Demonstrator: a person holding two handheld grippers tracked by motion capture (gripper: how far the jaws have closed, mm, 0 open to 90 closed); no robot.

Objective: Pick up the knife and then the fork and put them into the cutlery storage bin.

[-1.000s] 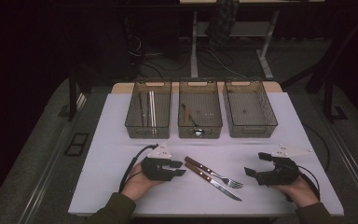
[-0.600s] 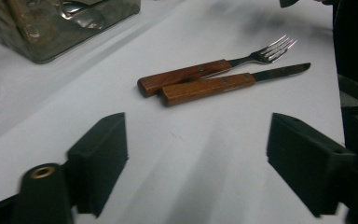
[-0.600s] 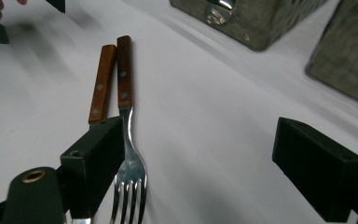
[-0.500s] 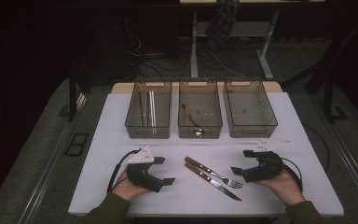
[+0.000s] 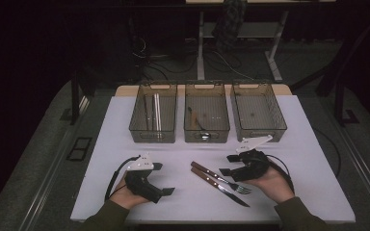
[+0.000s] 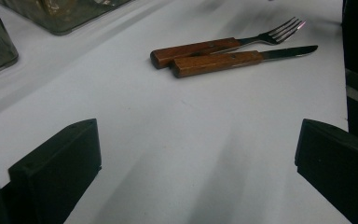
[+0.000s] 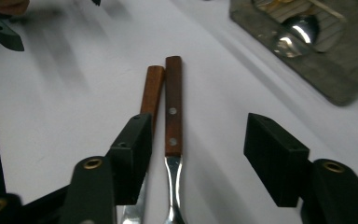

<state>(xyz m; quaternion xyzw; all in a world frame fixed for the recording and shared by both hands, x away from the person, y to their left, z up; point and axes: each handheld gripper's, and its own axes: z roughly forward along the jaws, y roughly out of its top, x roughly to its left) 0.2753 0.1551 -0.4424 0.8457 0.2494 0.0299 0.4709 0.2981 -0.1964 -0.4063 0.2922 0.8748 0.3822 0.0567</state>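
The right gripper (image 7: 193,156), its jaws just closing, straddles the fork (image 7: 173,135) handle, with the knife (image 7: 151,95) beside it on the white table (image 7: 56,107).

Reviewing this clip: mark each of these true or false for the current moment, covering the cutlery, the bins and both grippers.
1. A fork and a knife with wooden handles lie side by side on the table. True.
2. The right gripper has lifted the fork. False: its jaws, which have just been closing, straddle the fork's handle without pressing on it; the fork lies flat.
3. The left gripper is open with nothing between its jaws. True.
4. Three bins stand at the table's far side. True.
5. The middle bin holds nothing. False: a spoon lies in it.
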